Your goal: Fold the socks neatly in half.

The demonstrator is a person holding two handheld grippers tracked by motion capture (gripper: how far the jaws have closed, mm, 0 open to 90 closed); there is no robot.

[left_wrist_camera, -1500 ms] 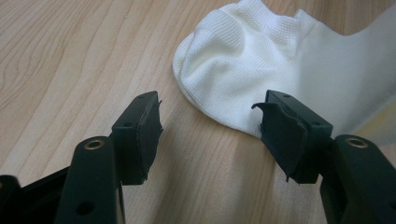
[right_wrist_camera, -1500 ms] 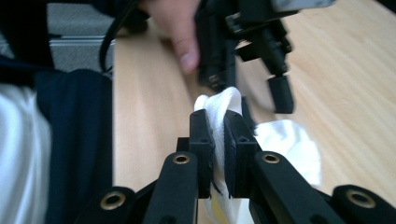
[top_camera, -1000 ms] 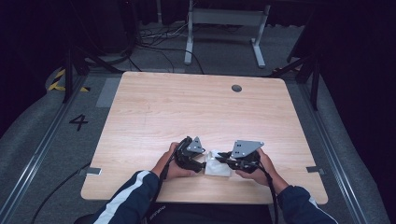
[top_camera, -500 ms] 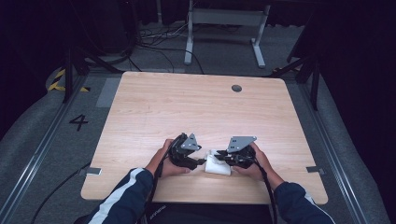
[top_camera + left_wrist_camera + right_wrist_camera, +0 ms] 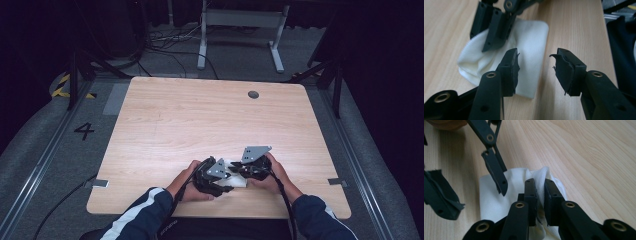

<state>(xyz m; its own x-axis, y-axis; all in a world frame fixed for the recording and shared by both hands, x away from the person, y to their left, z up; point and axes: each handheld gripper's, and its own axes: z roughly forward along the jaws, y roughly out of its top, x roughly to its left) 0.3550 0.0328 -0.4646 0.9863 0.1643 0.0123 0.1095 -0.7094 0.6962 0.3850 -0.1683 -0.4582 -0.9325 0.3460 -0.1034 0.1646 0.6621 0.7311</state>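
A small white cloth (image 5: pixel 240 182) lies bunched on the wooden table (image 5: pixel 200 115) near its front edge. My right gripper (image 5: pixel 540 186) is shut on a raised fold of the cloth (image 5: pixel 506 202), pinching it between its pads. My left gripper (image 5: pixel 536 60) hovers just over the cloth's (image 5: pixel 529 50) near edge. Its jaws have just been closing but still stand apart, and the pads press on nothing. In the high view the left gripper (image 5: pixel 226 186) and the right gripper (image 5: pixel 236 169) face each other over the cloth. The left gripper (image 5: pixel 477 195) also appears in the right gripper view, and the right gripper (image 5: pixel 496 25) in the left gripper view.
The table's front edge (image 5: pixel 220 214) runs just under the person's forearms. A round grommet hole (image 5: pixel 253 94) sits at the back of the tabletop. Behind the table a metal stand (image 5: pixel 240 20) and cables rest on the grey floor.
My left gripper has moved a little to the right, closer to the cloth and the right gripper. The right gripper has kept its hold on the fold.
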